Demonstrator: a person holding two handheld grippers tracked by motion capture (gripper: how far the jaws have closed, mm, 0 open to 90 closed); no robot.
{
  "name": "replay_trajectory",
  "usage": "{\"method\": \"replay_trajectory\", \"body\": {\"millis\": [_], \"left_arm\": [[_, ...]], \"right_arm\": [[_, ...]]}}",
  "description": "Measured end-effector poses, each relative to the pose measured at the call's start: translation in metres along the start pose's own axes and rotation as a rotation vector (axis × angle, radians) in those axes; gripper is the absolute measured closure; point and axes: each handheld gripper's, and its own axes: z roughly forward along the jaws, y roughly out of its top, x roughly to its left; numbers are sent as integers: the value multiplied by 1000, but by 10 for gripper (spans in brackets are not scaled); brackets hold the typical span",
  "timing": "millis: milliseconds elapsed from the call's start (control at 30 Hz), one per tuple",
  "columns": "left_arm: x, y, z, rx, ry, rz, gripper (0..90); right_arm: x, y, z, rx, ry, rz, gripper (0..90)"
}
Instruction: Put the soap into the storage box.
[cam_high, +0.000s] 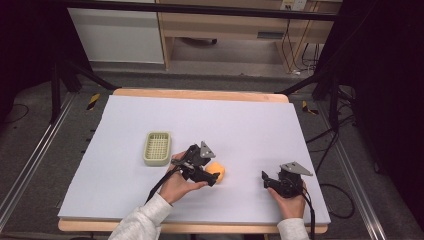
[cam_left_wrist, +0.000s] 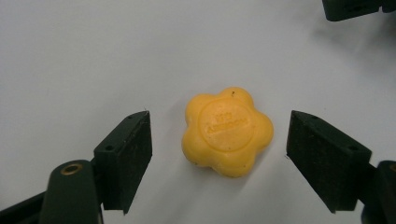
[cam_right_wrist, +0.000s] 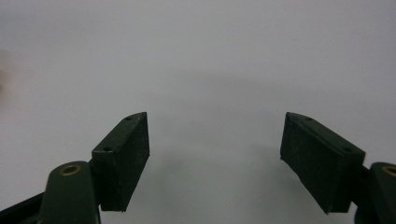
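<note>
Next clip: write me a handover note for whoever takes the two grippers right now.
Left gripper: open, jaws either side of the yellow flower-shaped soap, not touching it. The soap lies flat on the table.
Right gripper: open, holding nothing, over bare table to the right.
The green basket stands left of the soap and looks empty.
Done: left gripper lined up on the soap.
Left: shut on the soap and lift it; the basket is probably where it goes.

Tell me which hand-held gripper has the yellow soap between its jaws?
The left hand-held gripper: its open jaws straddle the yellow flower-shaped soap without touching it. The right hand-held gripper has bare table between its jaws.
</note>
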Motion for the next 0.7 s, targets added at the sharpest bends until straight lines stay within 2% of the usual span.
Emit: {"method": "replay_trajectory", "body": {"millis": [200, 233, 633, 700], "left_arm": [[-1, 1, 6, 19, -1, 7, 213], [-2, 0, 9, 30, 2, 19, 211], [-3, 1, 24, 92, -3, 51, 192], [-3, 1, 26, 94, -4, 45, 191]], "right_arm": [[1, 0, 1, 6, 3, -1, 242], [1, 0, 1, 6, 5, -3, 242], [1, 0, 1, 16, 7, -7, 244], [1, 0, 1, 16, 7, -7, 245]]}}
